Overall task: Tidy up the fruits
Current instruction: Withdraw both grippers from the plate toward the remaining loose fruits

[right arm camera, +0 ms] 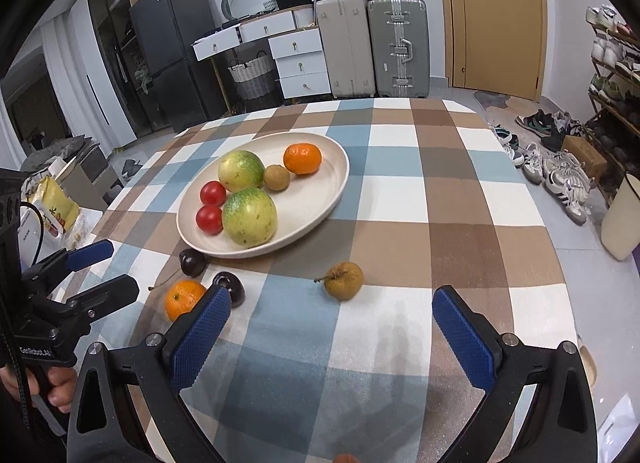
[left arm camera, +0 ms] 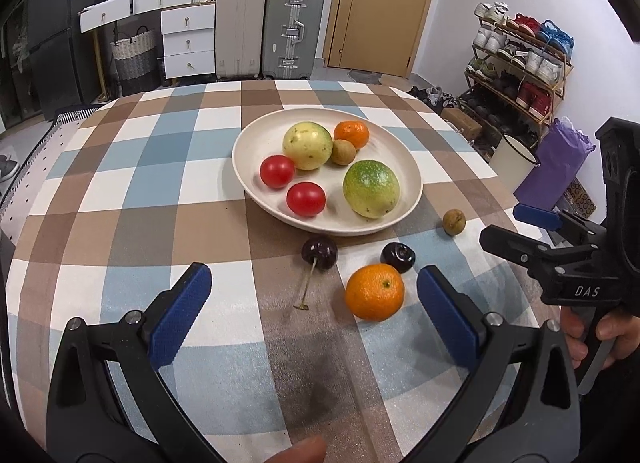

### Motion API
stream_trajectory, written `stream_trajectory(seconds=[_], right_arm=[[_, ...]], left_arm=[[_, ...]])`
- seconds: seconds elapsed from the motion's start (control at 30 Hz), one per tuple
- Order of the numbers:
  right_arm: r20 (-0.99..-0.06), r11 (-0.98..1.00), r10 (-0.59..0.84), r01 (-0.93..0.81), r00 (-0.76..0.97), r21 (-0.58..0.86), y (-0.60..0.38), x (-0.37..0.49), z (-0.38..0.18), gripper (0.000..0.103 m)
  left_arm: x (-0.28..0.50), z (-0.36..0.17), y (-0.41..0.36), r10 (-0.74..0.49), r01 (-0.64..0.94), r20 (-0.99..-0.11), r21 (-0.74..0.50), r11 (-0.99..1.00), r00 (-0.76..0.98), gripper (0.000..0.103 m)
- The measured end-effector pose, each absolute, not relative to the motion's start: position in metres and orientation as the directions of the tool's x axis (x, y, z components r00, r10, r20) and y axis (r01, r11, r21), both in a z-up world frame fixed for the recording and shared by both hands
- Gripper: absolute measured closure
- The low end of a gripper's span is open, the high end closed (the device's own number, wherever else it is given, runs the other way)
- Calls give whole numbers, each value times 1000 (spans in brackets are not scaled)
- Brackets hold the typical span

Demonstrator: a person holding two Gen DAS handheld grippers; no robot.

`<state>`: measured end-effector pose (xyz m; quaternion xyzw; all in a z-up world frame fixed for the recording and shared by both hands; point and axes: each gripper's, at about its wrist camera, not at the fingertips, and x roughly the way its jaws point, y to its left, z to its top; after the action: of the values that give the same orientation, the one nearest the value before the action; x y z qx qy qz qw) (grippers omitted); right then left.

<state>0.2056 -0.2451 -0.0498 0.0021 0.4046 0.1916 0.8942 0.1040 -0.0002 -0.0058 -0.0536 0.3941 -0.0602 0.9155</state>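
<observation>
Through the left wrist camera I see my left gripper (left arm camera: 314, 295) spread wide over the checked woven tablecloth (left arm camera: 132, 183), its ribbed blue pads holding nothing. A smooth round orange (left arm camera: 375, 291) sits between the pads near the right one, not touching it. Two glossy dark cherries (left arm camera: 319, 251) lie just beyond it, one with a long thin stem. The shallow cream oval plate (left arm camera: 404, 151) holds two shiny tomatoes, two speckled green-yellow round fruits, a small brown fruit and a mandarin.

From the right wrist camera, my right gripper (right arm camera: 332, 317) also stands wide open and empty. A rough-skinned brown fruit (right arm camera: 344, 280) with a short stem rests on the cloth ahead of it, between plate and pads.
</observation>
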Motion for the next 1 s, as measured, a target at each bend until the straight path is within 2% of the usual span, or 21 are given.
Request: stream_trajectory(seconds=[0.57,0.73,0.87,1.0], right_arm=[[-755,921,347,-354,556,162,-248,208,-68,0],[-759,919,353,-356,548,170,-251,211,-72,0],[-766,920,352,-350,538,177,-252,216,-75,0],[-768,917,371,-337,522,214,-256,223,-77,0]], left_arm=[[112,-24,-19,-161,103,-751,-124,987,640,1],[116,-28,-26,-191,148,-762,-126,981,619,7],[120,-33,-33,-188,168,-775,-107,980,603,17],[124,-39,-36,-213,185,-783,-128,974,585,18]])
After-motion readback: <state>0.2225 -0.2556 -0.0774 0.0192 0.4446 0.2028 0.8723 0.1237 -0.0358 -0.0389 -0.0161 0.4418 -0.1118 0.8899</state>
